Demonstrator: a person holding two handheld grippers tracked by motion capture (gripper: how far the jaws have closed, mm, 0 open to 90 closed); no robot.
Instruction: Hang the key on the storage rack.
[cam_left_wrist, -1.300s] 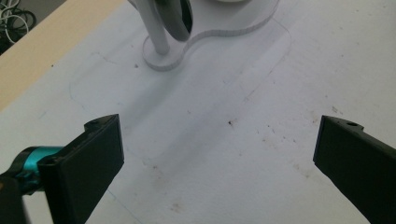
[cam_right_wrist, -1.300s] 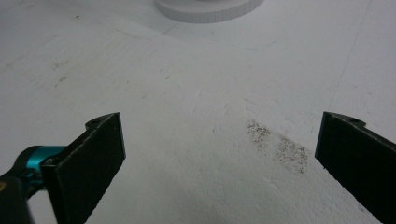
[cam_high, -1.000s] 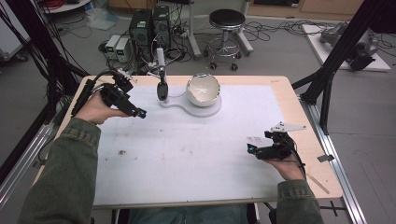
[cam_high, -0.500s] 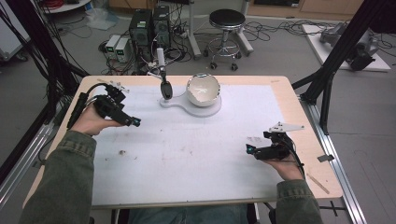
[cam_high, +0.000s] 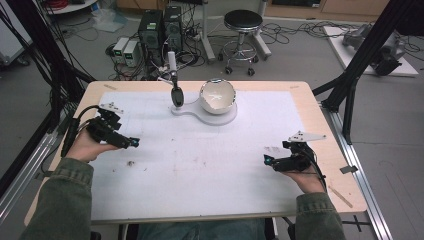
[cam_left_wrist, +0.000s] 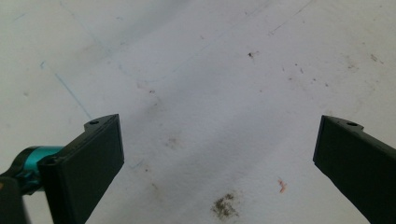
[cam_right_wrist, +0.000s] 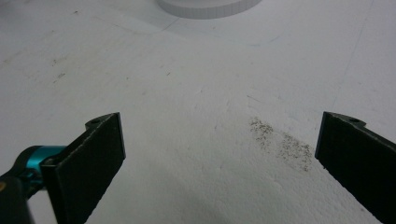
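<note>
The table (cam_high: 320, 130) is a wooden top with a big white sheet (cam_high: 200, 165) over most of it, scuffed and a bit grubby in places. At the far edge sits a white stand (cam_high: 212, 114) with a shiny bowl (cam_high: 217, 96) tilted on its round base and a dark ladle-looking utensil (cam_high: 177, 95) standing upright on the narrow end just beside it. Both grippers are nowhere near that: the left gripper (cam_high: 131, 143) is low over the sheet near the left edge, the right gripper (cam_high: 269, 160) is by the right edge, and both sit well apart from the stand. Both have their jaws spread wide with nothing between them, which the gripper views confirm, just bare sheet and some crumbly specks (cam_right_wrist: 280, 140) under the right one. Looks to me like a parked or ready pose, so whichever hand goes for the bowl or utensil should keep the jaws wide on approach, come in level, and line up square on the utensil's thin handle before closing, since it's upright and probably tips easy.
</note>
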